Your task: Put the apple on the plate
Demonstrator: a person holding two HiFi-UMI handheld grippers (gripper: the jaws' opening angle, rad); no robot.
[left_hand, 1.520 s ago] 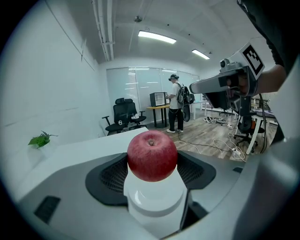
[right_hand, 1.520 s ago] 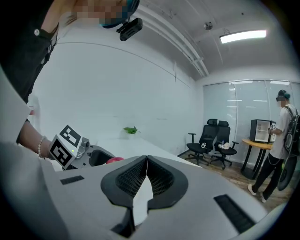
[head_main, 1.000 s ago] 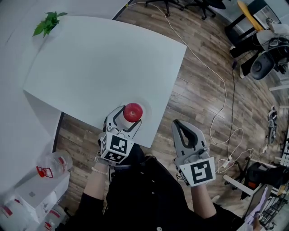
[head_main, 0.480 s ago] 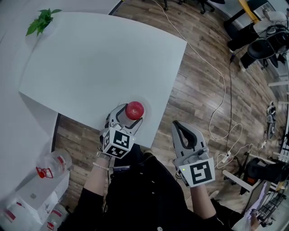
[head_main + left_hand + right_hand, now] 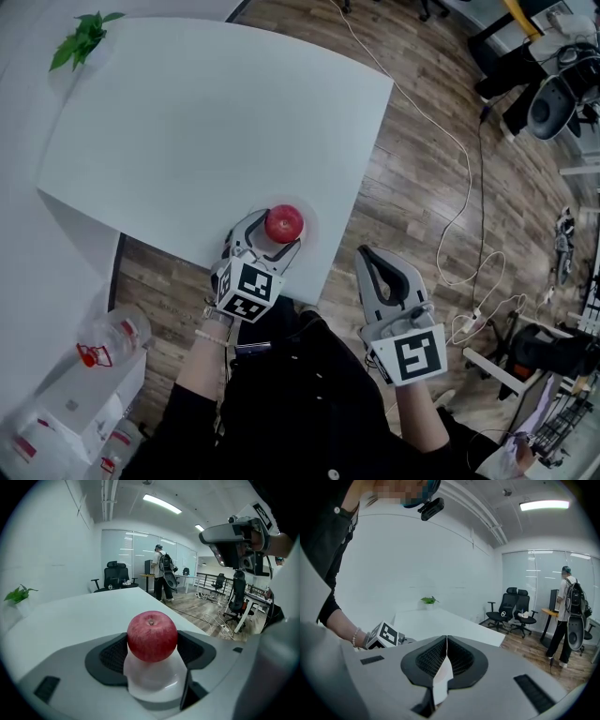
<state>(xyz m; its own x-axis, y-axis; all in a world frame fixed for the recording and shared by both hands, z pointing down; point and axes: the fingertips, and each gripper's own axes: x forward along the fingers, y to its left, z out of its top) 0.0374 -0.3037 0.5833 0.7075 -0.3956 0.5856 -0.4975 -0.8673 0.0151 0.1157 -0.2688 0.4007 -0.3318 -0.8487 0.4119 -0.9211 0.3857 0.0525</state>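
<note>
Over the last second your left gripper (image 5: 278, 236) has carried the apple (image 5: 284, 224) a touch farther in over the near edge of the white table (image 5: 206, 122), while your right gripper (image 5: 372, 258) has barely shifted.

The left gripper view shows its jaws clamped on the apple, one dark ribbed pad pressed against each flank of the fruit. The apple is round and deep red with faint paler streaks and speckles. It stands upright, with the stem dimple and a short brown stub facing up.

From the head view, the apple sits over a pale round plate (image 5: 308, 232) close to the table's near corner. The plate barely stands out from the tabletop. Whether the fruit's underside touches the plate I cannot tell.

Your right gripper hangs off the table, over the wooden floor (image 5: 412, 187) and just ahead of your lap. Its jaws are pressed together with nothing between them. A small green plant (image 5: 82, 39) stands at the far left corner of the table, well apart from the apple.
</note>
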